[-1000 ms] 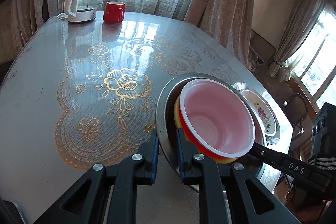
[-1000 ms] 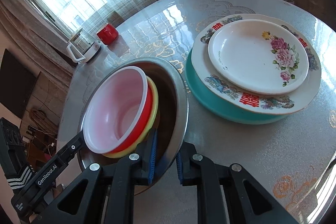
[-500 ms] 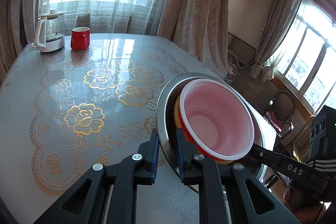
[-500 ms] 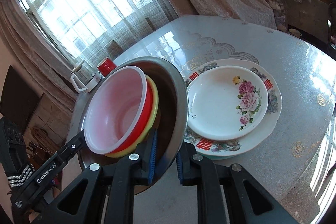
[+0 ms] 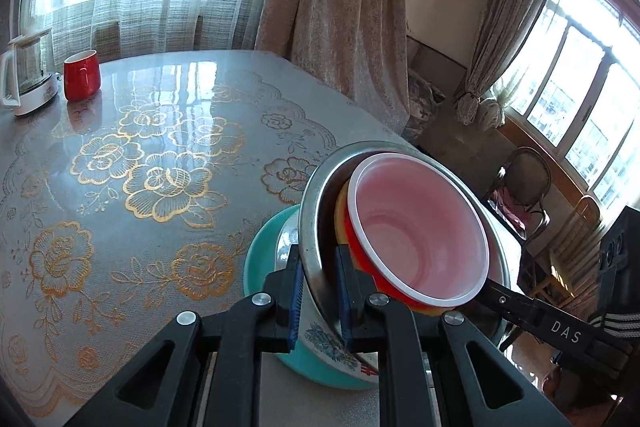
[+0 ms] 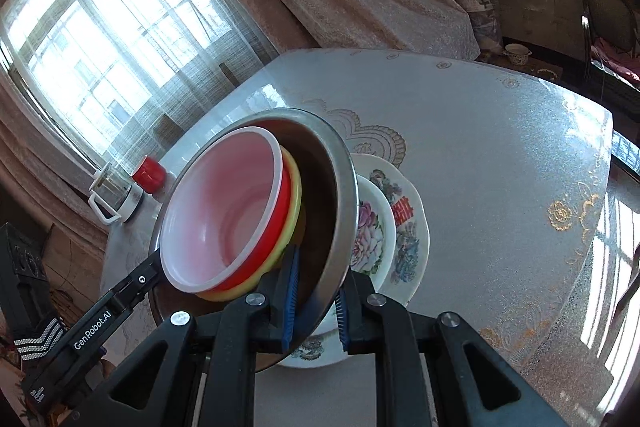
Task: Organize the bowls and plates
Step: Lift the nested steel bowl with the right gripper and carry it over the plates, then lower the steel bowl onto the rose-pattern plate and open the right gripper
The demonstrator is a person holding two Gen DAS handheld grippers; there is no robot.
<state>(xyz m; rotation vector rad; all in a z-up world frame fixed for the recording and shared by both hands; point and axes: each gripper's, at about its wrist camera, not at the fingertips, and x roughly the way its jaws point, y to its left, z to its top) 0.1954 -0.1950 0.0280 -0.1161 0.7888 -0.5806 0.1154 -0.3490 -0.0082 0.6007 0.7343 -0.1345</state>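
The wide stainless-steel bowl [image 5: 316, 223], with a yellow, a red and a pale pink plastic bowl [image 5: 416, 235] nested inside, is pinched at opposite rims by the left gripper [image 5: 318, 291] and the right gripper [image 6: 314, 291]. Since 1 second ago it has been carried from the bare tabletop [image 5: 120, 227] to just above the stack of 2 floral plates [image 6: 384, 227] on the teal dish [image 5: 260, 259]. Lowering onto that stack is judged to remain.

left claw [image 5: 318, 291]: clamped, angled downward | right claw [image 6: 314, 293]: clamped, angled downward, opposite side
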